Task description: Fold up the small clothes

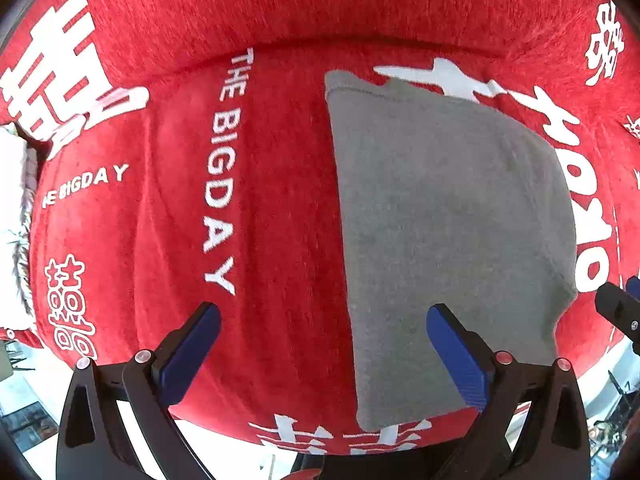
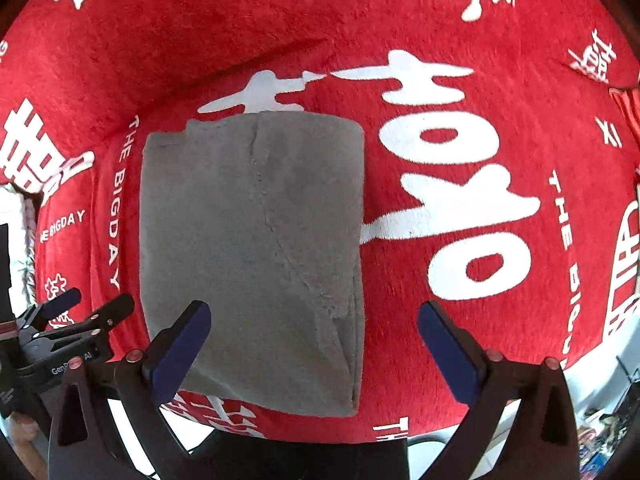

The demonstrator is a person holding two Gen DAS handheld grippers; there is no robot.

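My left gripper (image 1: pixel 322 328) hangs wide open with nothing between its blue pads, one finger over bare red fabric, the other over the near left part of the grey garment (image 1: pixel 448 220). My right gripper (image 2: pixel 314 326) is spread just as wide and just as empty, its left finger above the garment's near edge, its right finger out over the red cover (image 2: pixel 500 120) well right of the cloth. The grey garment lies flat on that cover as a tidy rectangle, a diagonal seam running toward its near right corner, its far edge just short of the crease where the seat meets the backrest. It reads as already folded over at least once, so I judge another fold or a final smoothing is what's left. The risk now: both materials are soft and plush, so a pinch at the garment's near edge could catch the cover as well and drag everything. Grabbing only the top layer would peel the stack open, and uneven lifts between my two hands would skew the fold.
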